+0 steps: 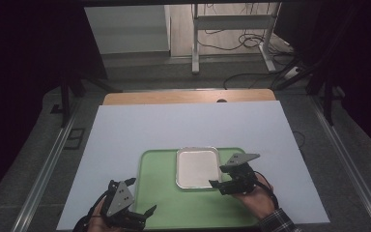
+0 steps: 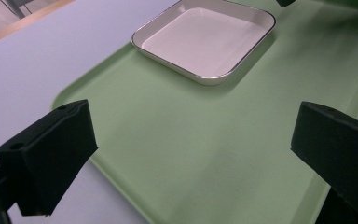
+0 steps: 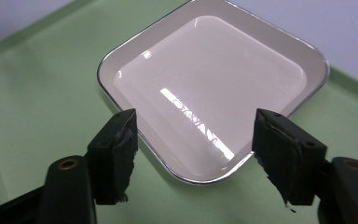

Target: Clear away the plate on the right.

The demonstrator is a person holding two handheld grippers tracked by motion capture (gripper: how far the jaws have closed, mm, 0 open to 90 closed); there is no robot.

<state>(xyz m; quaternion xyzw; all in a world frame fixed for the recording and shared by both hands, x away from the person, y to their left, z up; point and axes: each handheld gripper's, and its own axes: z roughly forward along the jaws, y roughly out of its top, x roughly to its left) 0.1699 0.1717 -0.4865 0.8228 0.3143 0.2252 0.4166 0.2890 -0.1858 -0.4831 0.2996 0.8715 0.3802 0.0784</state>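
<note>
A green tray [image 1: 159, 193] lies on the white table cover near the front edge. An empty square white dish [image 1: 197, 167] with a thin metal rim sits in the tray's far right part; it also appears as the dish [image 2: 205, 39] and the dish [image 3: 209, 88]. My right gripper [image 1: 221, 178] hovers open at the dish's right near corner, its jaws straddling that corner [image 3: 193, 140]. My left gripper [image 1: 142, 198] is open over the tray's [image 2: 191, 154] near left corner, with nothing between the jaws.
The white cover [image 1: 183, 125] spreads over a wooden table [image 1: 188, 96]. Behind the table stand a white desk frame [image 1: 232, 29] and loose floor cables [image 1: 251, 43]. Metal rails [image 1: 48, 169] run along both sides.
</note>
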